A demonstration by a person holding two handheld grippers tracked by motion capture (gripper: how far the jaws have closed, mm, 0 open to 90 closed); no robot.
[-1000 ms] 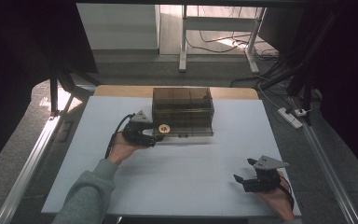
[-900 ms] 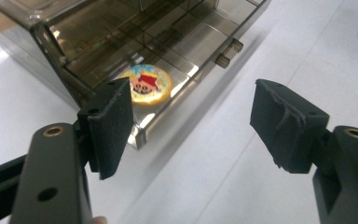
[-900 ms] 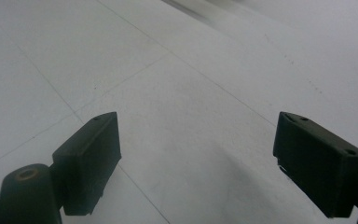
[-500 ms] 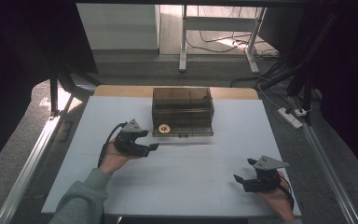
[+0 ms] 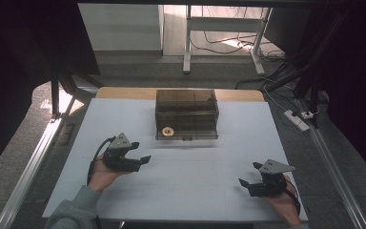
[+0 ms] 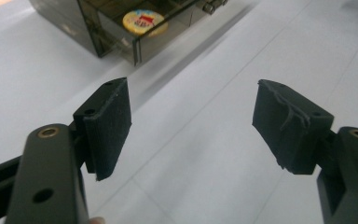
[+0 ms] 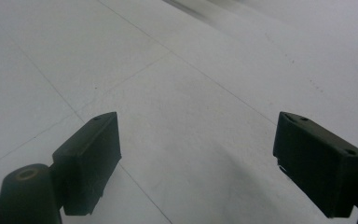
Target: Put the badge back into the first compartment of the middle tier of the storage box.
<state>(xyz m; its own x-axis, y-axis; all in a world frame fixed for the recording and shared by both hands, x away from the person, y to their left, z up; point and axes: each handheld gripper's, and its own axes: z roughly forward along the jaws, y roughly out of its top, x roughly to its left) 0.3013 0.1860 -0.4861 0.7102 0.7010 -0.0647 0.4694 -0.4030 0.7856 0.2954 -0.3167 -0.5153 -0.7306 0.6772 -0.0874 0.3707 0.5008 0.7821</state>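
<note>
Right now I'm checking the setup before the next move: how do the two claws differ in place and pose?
The left claw sits closer to the smoked clear box, its tips turned toward it; the right claw rests farther back, near the table's front right corner. The left claw's view takes in the box and the round sticker; the right claw's faces bare tabletop. Both stand open and empty.

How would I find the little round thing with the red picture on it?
Look at the white table, then at the dark see-through box near its far edge. Inside the box's front left corner lies the yellow disc with a red middle, its one bright spot.
</note>
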